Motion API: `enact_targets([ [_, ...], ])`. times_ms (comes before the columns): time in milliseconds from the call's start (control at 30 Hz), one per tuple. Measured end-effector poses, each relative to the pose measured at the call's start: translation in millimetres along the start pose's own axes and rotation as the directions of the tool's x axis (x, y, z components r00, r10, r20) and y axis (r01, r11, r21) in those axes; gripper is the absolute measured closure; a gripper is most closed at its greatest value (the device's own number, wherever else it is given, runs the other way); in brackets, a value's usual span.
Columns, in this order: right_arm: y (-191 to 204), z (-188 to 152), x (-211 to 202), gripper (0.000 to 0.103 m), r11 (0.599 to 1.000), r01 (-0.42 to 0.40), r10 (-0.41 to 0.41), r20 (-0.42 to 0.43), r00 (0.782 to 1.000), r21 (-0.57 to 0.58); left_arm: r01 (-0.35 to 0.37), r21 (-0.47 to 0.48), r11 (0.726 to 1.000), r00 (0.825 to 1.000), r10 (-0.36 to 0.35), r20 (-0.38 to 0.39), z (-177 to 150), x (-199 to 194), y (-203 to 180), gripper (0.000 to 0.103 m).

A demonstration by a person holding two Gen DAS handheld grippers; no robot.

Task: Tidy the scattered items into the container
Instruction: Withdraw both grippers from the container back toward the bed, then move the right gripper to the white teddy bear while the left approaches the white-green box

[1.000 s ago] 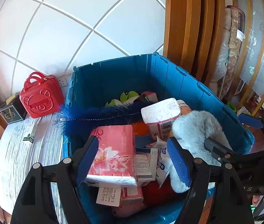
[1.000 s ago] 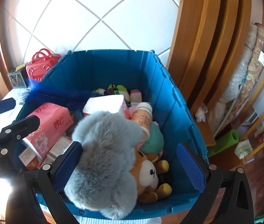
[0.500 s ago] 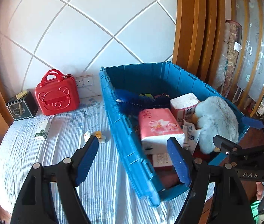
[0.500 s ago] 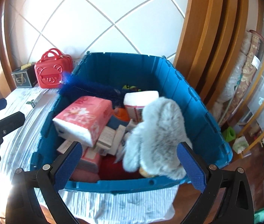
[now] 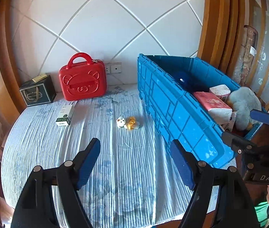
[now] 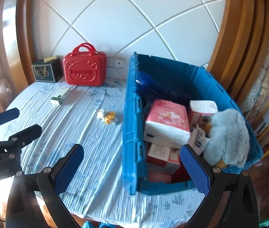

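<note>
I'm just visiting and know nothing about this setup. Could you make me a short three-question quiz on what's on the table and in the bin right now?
1. True or false: the small bear toy lies inside the blue bin.
2. Which sits in the bin? A) red case B) pink tissue pack C) dark box
3. Fill in: both the left gripper and right gripper are ____ and hold nothing.

Key: 1 false; 2 B; 3 open.
</note>
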State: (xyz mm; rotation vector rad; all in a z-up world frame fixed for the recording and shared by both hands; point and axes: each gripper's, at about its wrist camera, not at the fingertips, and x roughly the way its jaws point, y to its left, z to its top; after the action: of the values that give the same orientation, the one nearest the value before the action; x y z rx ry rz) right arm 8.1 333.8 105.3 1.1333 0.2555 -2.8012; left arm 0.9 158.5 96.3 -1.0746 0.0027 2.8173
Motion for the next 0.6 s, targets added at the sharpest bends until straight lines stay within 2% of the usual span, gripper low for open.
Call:
enact_targets([
  [300,59,48,56,0.001,0.985,-0.137,0.141,0.035,0.989,-0.103,-0.137,-0.098,0.986,0.991,0.135,-0.028,10,39,73,0.028],
  [467,99,66,85,0.001,0.973,-0.187,0.191,0.016,0.981,-0.136,-0.169,-0.143,0.975,0.985,0.161,-0.062,13,58,124,0.028],
  [600,128,77,103,0.001,0.973,-0.195,0.198,0.008,0.98,-0.124,-0.169,-0.134,0.976,0.984,0.16,-0.08,18,73,167,0.028],
])
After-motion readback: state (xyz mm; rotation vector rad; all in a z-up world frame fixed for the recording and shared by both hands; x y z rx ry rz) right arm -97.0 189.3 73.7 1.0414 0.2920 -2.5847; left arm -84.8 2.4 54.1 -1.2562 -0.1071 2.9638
